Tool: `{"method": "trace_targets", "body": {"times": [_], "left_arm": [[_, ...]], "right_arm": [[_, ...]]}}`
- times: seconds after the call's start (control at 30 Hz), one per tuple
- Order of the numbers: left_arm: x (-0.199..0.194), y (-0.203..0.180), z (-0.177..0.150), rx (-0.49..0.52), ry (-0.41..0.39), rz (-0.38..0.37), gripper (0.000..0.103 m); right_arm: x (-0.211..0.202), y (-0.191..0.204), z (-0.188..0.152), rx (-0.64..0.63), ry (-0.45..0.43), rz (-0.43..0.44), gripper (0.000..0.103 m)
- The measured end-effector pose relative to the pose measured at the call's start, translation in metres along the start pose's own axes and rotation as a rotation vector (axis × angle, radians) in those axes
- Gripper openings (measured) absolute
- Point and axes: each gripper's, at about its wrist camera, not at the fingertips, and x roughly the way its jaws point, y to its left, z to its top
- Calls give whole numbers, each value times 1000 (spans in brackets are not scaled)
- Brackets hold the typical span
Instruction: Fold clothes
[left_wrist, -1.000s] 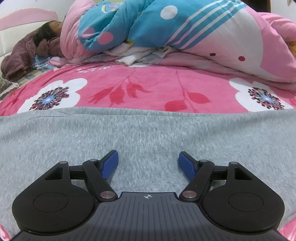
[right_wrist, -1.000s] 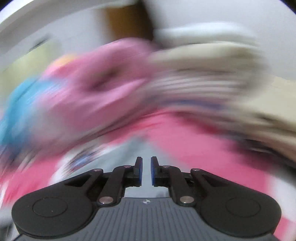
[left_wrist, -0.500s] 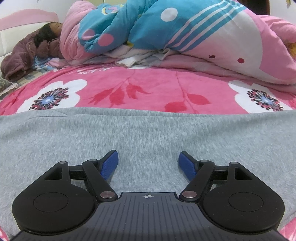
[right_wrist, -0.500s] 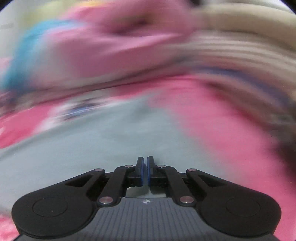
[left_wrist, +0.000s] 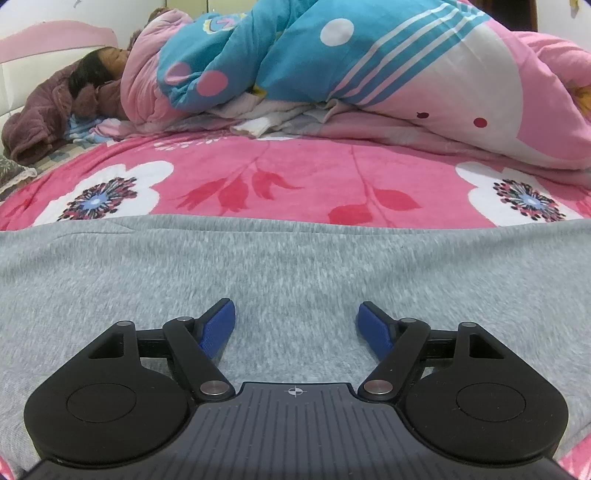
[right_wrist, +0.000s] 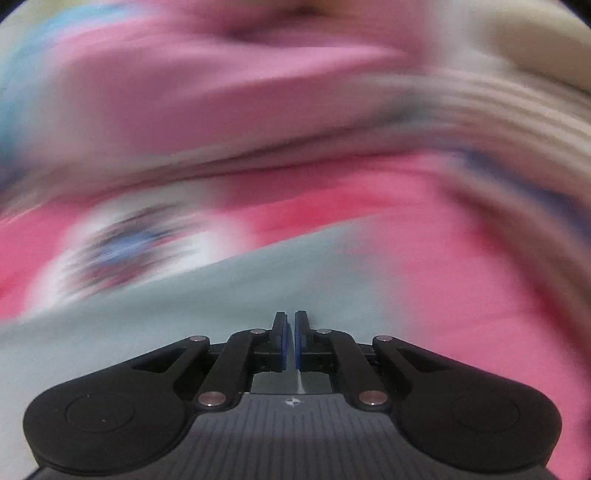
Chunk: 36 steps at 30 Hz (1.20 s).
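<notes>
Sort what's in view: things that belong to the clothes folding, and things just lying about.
Job:
grey garment, spread flat
left gripper, open above it
right gripper, shut, empty

Lying about:
floral blanket
quilt
person lying under it
brown robe

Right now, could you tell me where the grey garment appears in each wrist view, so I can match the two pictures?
Left wrist: the grey garment fills the lower half, spread flat across the full width, beneath the open left tool.
Right wrist: a blurred grey band running from lower left up toward centre right.
Shared landmark: the pink floral blanket, seen behind the garment in both views.
</notes>
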Motion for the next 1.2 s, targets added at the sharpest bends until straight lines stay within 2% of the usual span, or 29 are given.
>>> {"method": "trace_targets", "body": {"times": [0.07, 0.13, 0.17, 0.27, 0.33, 0.4, 0.47, 0.53, 0.57, 0.63, 0.7, 0.8, 0.9, 1.0, 1.07, 1.1, 1.13, 1.2], "left_arm": [[0, 0, 0, -2, 1, -2, 75], [1, 1, 0, -3, 0, -3, 75], [0, 1, 0, -3, -1, -3, 75], [1, 0, 1, -1, 1, -3, 75], [-1, 0, 3, 5, 9, -5, 75], [-6, 3, 7, 1, 23, -15, 75], [-20, 13, 12, -32, 20, -24, 75], [-39, 29, 15, -88, -6, -36, 75], [-51, 39, 16, -120, -22, -42, 75], [-69, 56, 15, -166, -44, -44, 75], [-83, 69, 10, -194, -41, -29, 75], [-96, 82, 3, -243, -14, -42, 75], [-107, 96, 3, -292, 21, -66, 75], [-120, 121, 15, -313, 2, -30, 74], [-128, 142, 25, -304, -22, 19, 74], [-130, 154, 30, -277, -33, 66, 74], [-131, 166, 35, -245, -45, 117, 74], [-128, 194, 40, -187, -59, 216, 75]], "right_arm": [[-4, -46, 14, 162, 12, -157, 4], [-28, -56, 12, 114, -33, -168, 4], [-45, -50, 3, 75, -56, -120, 4], [-87, -18, -37, -8, -65, 124, 4], [-106, 4, -68, -72, -41, 271, 4], [-112, 10, -94, -140, -24, 278, 4], [-113, -15, -106, -88, -45, 180, 2], [-123, -57, -105, 100, -68, 36, 0], [-135, -60, -104, 123, -92, -54, 5], [-158, -64, -102, 166, -139, -220, 6], [-174, -35, -104, 113, -189, -108, 6], [-177, 58, -113, -90, -197, 176, 6], [-172, 155, -129, -279, -137, 456, 6], [-158, 238, -139, -430, -80, 641, 6], [-142, 270, -146, -482, -14, 685, 6], [-130, 279, -149, -504, 34, 669, 6], [-123, 281, -155, -517, 73, 642, 6], [-130, 263, -167, -517, 82, 643, 6]]}}
